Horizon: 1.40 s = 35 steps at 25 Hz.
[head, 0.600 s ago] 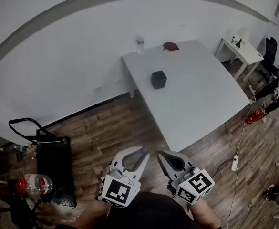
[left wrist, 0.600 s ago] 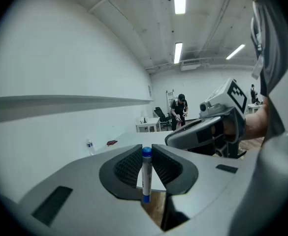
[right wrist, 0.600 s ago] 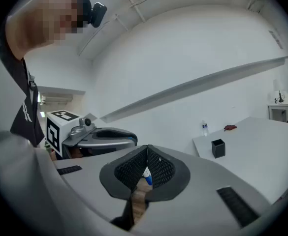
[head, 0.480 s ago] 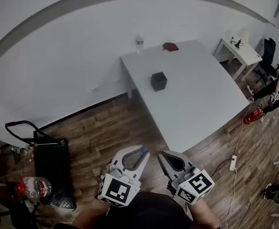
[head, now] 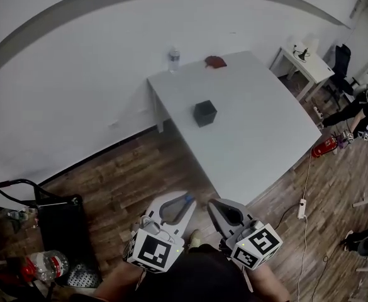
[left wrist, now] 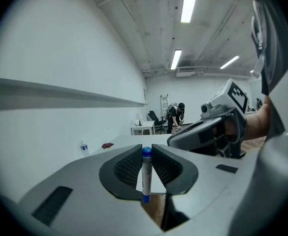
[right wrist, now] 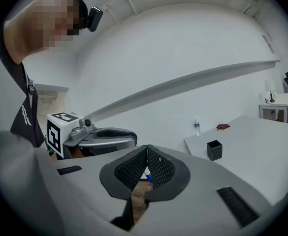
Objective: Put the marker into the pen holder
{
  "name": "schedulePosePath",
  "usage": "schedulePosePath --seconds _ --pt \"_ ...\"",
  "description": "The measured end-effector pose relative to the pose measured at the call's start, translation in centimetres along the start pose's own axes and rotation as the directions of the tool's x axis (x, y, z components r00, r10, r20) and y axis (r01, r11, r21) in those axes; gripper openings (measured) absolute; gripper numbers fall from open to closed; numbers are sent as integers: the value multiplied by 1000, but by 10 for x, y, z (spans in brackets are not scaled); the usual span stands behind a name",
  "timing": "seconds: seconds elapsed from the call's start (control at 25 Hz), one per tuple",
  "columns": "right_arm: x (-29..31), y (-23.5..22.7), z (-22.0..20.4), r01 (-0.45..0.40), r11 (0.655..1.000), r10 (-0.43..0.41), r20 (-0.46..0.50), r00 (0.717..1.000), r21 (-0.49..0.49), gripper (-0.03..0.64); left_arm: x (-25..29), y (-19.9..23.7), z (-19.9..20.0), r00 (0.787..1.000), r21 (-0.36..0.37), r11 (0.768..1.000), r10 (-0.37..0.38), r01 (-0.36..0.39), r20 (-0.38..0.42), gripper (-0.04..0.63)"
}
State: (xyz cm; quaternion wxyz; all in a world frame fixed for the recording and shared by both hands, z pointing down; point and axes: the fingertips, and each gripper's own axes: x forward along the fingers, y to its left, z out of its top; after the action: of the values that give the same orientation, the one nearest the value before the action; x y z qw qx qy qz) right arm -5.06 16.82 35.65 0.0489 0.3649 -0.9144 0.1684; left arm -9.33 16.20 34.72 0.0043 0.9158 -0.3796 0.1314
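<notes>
White table (head: 259, 121), marker (left wrist: 146, 177) in left tongs (left wrist: 147, 150)

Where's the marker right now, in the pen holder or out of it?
Out. The marker stands upright, clamped between the left gripper's fingers, while the black pen holder sits far off on the white table.

White, blue-capped marker (left wrist: 146, 177) upright, clamped in the jaws of the left gripper (left wrist: 147, 150); black square pen holder (head: 205, 113) upright on the worktop (head: 259, 131)
</notes>
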Motion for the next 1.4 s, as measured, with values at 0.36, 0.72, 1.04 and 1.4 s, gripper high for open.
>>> schedulePosePath --seconds 0.36,0.72,1.04,1.4 --pt "23 -21 4 -5 1000 5 11 1000 24 15 21 20 -9 1000 -3 1000 -4 4 -21 62" --pt "52 -72 33 -40 999 39 58 998 18 15 73 59 3 998 18 999 39 -39 -46 63" --pt "58 -137 66 -46 999 46 107 993 0 15 141 82 28 997 67 996 69 -67 -41 62" --pt "62 -181 74 -31 999 28 94 995 28 15 203 114 32 996 9 996 91 -91 -21 63"
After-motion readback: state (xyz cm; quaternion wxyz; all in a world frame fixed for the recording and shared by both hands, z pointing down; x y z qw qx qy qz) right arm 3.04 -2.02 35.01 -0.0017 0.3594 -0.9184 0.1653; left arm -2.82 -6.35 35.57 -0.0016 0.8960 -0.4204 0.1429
